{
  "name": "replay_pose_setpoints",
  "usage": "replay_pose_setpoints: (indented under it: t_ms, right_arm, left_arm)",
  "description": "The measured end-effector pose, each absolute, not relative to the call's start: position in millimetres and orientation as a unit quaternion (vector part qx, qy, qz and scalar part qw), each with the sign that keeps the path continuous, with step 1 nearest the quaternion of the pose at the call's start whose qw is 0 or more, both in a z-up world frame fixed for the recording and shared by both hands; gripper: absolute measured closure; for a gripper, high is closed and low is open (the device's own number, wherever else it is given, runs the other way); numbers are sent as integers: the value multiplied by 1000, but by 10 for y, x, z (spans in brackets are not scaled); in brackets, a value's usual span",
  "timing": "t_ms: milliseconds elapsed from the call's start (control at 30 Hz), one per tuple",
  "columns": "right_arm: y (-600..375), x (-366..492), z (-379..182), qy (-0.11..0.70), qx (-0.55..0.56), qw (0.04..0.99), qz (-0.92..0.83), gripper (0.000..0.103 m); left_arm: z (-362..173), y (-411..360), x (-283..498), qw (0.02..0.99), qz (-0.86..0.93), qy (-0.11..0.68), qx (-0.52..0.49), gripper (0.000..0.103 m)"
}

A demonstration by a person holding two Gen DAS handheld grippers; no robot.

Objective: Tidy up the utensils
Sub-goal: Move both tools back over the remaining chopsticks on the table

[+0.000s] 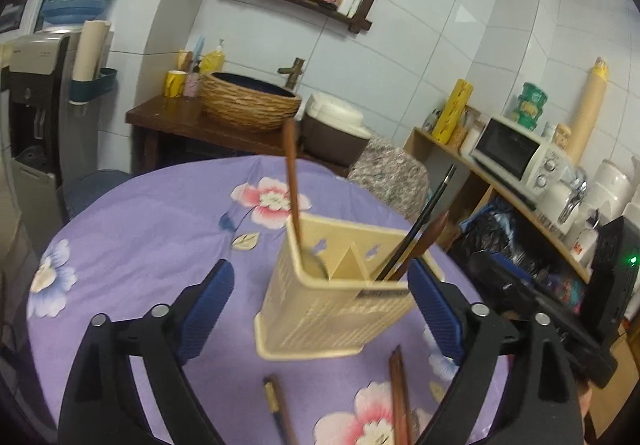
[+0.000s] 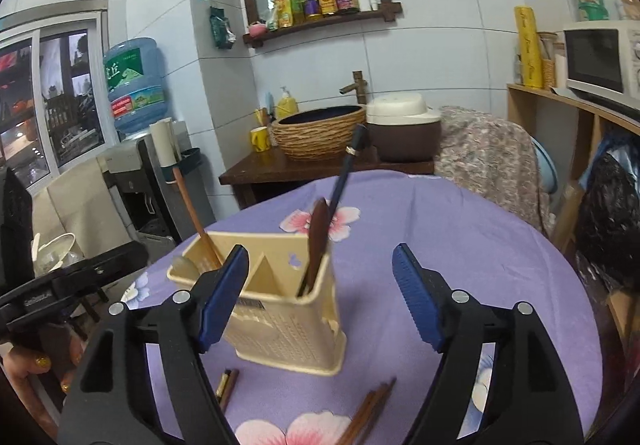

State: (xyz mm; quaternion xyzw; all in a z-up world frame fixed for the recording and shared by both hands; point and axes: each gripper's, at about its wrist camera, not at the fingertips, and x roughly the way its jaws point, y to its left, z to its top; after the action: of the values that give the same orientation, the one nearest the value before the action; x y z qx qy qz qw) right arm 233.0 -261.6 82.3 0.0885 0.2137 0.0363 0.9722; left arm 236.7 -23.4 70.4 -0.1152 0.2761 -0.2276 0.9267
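Note:
A cream plastic utensil holder (image 1: 336, 297) (image 2: 280, 309) stands on the purple flowered tablecloth (image 1: 160, 229) (image 2: 460, 221). Its left compartment holds a wooden-handled spoon (image 1: 291, 181) (image 2: 192, 209). Its right compartment holds a dark wooden utensil (image 1: 424, 241) (image 2: 318, 241) and a black chopstick (image 1: 430, 209) (image 2: 346, 173). Brown chopsticks (image 1: 400, 393) (image 2: 368, 413) and a gold-tipped pair (image 1: 278, 409) (image 2: 226, 385) lie on the cloth in front of the holder. My left gripper (image 1: 320, 301) is open, with the holder between its fingers. My right gripper (image 2: 320, 297) is open and empty, just in front of the holder.
Behind the table stand a wooden counter with a woven basket sink (image 1: 250, 101) (image 2: 320, 133), a rice cooker (image 2: 404, 129) and a covered chair (image 1: 392, 177) (image 2: 492, 161). A shelf with a microwave (image 1: 516, 153) is at the right, a water dispenser (image 1: 40, 93) at the left.

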Motion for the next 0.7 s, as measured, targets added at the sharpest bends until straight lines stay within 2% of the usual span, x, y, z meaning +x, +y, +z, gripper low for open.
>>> replay_pose_setpoints:
  t_ms: [400,533,700]
  right_arm:
    - [-2784,1607,-81,329,52,942,-31,29]
    - [-2864,1553,-321,359,85,929,-36,29]
    - [-2799,1552,-423,370,81,925,-34,29]
  left_arm:
    - [-49,-50,1772,930,-135,343,-14,13]
    - [-252,-75,1737,913,-148,380,-9,28]
    - [-392,-213,1708,900,-162,404,-2,35]
